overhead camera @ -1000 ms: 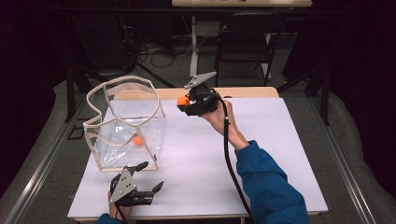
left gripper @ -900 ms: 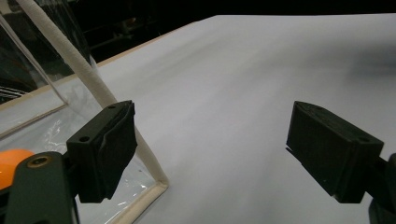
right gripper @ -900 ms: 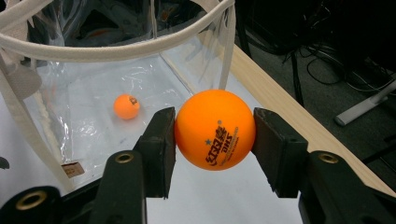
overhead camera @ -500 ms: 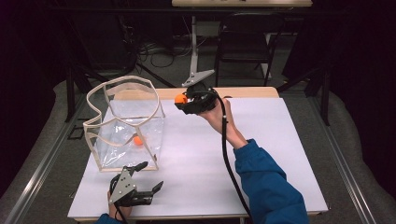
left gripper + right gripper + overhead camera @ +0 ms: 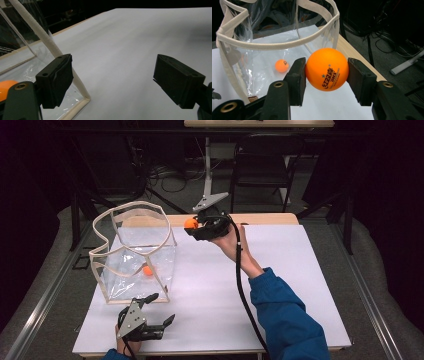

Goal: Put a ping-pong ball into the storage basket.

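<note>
The white table stood in a dark room; the right gripper clamped an orange ball, the left gripper gaped empty

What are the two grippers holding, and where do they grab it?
The right gripper holds an orange ball, with one jaw pressed on each side of its middle. The left gripper holds nothing; its jaws stand apart over the table.

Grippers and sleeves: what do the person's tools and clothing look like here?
Both grippers are black, each with two blocky jaws with flat pads and brass-coloured pivot screws. The left gripper and right gripper each carry a grey three-cornered plate on top. A black cable trails from the right one along a blue sleeve.
</note>
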`<state>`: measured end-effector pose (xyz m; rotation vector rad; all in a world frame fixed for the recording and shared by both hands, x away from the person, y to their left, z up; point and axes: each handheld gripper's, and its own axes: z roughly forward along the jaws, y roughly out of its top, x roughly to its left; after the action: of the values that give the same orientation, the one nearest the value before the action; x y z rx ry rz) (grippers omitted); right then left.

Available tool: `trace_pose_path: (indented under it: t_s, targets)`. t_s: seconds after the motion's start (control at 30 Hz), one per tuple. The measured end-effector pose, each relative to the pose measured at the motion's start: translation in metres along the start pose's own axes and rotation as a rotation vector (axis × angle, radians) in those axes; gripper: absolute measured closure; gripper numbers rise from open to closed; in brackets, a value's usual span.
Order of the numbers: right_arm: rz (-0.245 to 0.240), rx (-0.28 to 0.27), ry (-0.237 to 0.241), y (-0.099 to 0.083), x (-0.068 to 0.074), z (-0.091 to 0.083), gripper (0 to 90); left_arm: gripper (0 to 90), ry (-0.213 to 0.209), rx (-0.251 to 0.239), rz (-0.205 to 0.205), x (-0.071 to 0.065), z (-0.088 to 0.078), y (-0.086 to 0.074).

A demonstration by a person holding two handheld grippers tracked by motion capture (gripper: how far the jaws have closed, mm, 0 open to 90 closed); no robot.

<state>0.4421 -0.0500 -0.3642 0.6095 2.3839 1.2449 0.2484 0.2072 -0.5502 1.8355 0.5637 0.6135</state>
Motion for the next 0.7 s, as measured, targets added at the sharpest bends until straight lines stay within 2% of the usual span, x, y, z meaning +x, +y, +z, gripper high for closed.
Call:
trace_pose_path:
  t_s: [0.7]
  targets:
    - [-0.013,-0.029,0.009,0.013,0.004,0.000,50.9,15.9,0.004,-0.008,-0.003,0.000,-0.001,0.000]
